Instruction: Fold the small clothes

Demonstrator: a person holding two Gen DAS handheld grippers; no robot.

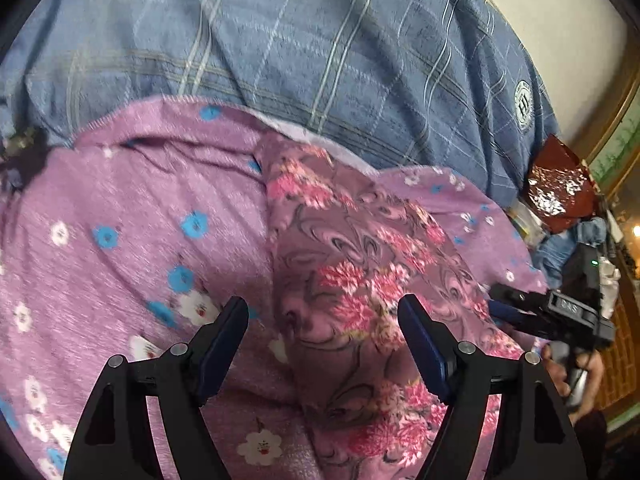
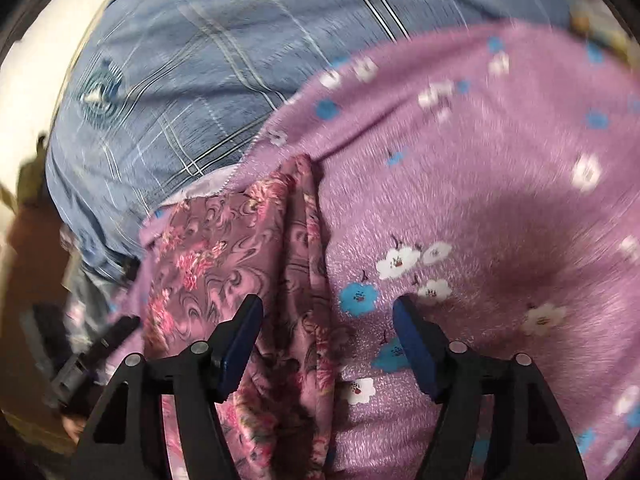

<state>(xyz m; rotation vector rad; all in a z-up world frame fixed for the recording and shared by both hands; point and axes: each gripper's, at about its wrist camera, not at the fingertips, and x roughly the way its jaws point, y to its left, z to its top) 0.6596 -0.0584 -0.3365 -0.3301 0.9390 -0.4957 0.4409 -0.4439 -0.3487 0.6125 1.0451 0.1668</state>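
Over the garment, left fingers [image 1: 323, 316]: spread wide, holding nothing, above the rose-print garment [image 1: 360, 272].
Over the garment's edge, right fingers [image 2: 328, 316]: spread, nothing between them, straddling its right border.
Rose-print garment: crumpled in long folds on the lilac flowered blanket [image 1: 120, 216], the landmark.
Beyond the blanket: blue checked cover [image 1: 300, 48].
Right of the blanket: red foil packet [image 1: 556, 188], person's hand [image 1: 572, 376].
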